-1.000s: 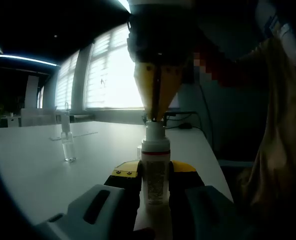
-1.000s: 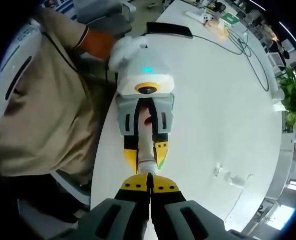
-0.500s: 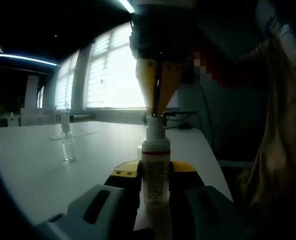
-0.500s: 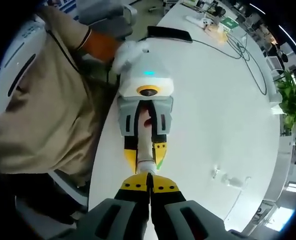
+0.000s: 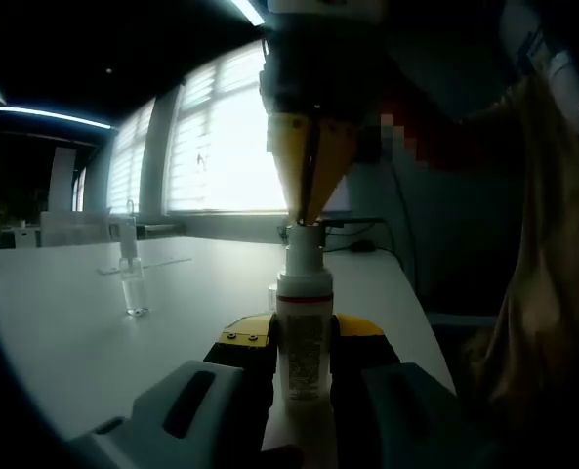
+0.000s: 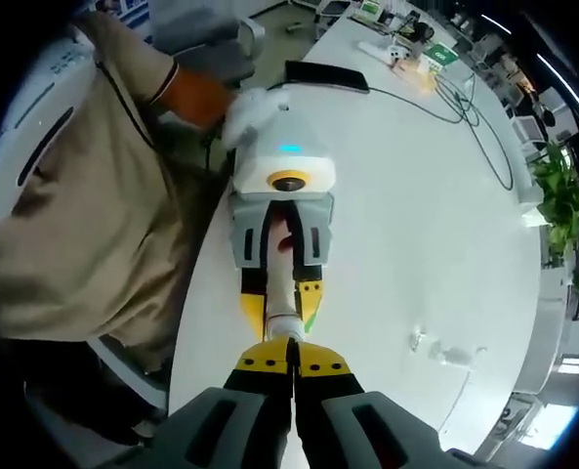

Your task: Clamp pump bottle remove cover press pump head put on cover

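Note:
A white pump bottle (image 5: 302, 344) stands upright on the white table (image 5: 64, 342), and my left gripper (image 5: 304, 334) is shut on its body. My right gripper (image 5: 307, 217) comes down from above with its yellow jaws shut, their tips resting on the pump head (image 5: 303, 242). In the right gripper view I look straight down: my right gripper (image 6: 291, 344) sits over the bottle (image 6: 282, 289), which stays clamped in the left gripper (image 6: 282, 311). The clear cover (image 5: 133, 291) stands alone on the table to the left, also seen as the cover (image 6: 443, 350).
A person in a beige shirt (image 6: 64, 225) stands at the table's edge, holding the left gripper. Black cables (image 6: 465, 98) and a dark flat device (image 6: 326, 76) lie at the table's far end. A green plant (image 6: 558, 195) is beyond it.
My right gripper has lifted slightly, and the pump head has come up with it. The left gripper and bottle have stayed put.

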Demonstrator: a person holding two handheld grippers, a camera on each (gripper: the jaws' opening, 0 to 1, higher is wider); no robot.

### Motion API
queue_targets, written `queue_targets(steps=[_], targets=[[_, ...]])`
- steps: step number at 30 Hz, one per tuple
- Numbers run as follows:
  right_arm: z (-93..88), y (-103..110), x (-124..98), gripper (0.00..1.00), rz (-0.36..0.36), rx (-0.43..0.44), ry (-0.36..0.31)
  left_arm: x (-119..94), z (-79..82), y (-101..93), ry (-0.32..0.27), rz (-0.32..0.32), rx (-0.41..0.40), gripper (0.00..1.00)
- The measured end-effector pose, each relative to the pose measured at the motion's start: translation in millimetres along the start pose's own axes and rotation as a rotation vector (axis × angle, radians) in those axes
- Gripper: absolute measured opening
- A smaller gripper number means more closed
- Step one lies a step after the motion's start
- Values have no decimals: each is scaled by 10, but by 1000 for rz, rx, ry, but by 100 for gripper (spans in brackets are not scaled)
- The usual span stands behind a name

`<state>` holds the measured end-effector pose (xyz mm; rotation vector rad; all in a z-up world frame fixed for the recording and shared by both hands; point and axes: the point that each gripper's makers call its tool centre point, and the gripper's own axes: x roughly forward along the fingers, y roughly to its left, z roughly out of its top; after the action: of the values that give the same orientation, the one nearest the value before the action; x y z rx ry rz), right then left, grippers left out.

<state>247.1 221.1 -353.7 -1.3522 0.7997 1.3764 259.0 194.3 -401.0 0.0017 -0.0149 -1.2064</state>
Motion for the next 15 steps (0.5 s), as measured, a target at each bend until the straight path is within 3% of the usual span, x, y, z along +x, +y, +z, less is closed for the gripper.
queue_targets(steps=[15], targets=[[-1,-5,21,0,19,0,30,7,2,2,0,0,0,12]])
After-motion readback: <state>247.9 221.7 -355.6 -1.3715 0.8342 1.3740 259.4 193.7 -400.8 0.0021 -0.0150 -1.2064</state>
